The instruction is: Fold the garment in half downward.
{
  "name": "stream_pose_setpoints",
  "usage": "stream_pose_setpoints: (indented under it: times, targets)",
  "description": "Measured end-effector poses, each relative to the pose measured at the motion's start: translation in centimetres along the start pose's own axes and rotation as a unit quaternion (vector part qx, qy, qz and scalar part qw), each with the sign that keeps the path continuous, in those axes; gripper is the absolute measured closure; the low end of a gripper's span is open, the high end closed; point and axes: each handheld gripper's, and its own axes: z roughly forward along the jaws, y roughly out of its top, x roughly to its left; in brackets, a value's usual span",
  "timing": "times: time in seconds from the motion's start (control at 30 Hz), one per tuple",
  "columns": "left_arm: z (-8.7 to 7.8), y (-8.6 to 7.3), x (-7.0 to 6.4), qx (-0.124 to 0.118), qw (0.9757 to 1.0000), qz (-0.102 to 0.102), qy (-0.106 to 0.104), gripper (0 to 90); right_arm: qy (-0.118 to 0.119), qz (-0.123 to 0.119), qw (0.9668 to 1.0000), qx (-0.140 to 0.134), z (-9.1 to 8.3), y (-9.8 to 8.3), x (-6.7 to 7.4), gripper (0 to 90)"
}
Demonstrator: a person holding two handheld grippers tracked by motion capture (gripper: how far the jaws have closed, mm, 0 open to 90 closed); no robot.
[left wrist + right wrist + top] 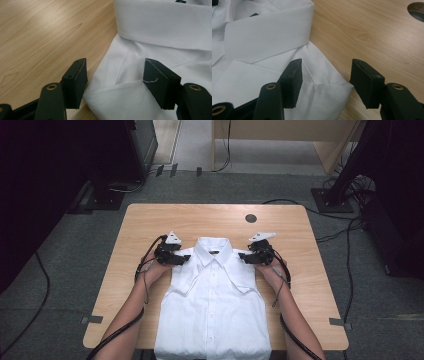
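A white button-up shirt point(212, 305) lies folded, front up, on the wooden table point(150, 225), its collar point(213, 252) toward the far side. My left gripper point(185, 258) is at the shirt's left shoulder. In the left gripper view the left gripper point(116, 81) stands open, with the folded shoulder edge point(112, 95) lying between the jaws and clear of both pads. My right gripper point(244, 256) is at the other shoulder. In the right gripper view the right gripper point(325, 83) is open astride the shoulder corner point(329, 92), and its pads do not press on the cloth.
A round cable hole point(251, 218) sits in the table beyond the collar, and the hole point(417, 10) also appears at the top right of the right gripper view. Bare wood flanks the shirt on both sides. Black stands and cables point(345, 245) lie on the grey floor around the table.
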Motion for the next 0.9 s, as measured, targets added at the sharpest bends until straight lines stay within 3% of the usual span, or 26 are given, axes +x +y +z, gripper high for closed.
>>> stream_pose_setpoints:
  times: [0.43, 0.7, 0.9]
  targets:
    - [0.7, 0.9, -0.3, 0.006, 0.9999, 0.009, -0.010, 37.5, 0.003, -0.012, 0.9999, 0.008, 1.1, 1.0, 0.4, 43.9]
    - [1.0, 1.0, 0.0, 0.003, 0.9998, -0.002, -0.022, 39.2, 0.004, -0.014, 0.9998, 0.016, 1.6, 1.4, 0.5, 44.0]
    - [1.1, 1.3, 0.1, 0.011, 0.9996, 0.002, -0.025, 39.6, 0.009, -0.016, 0.9997, 0.018, 2.1, 1.5, 0.5, 44.6]
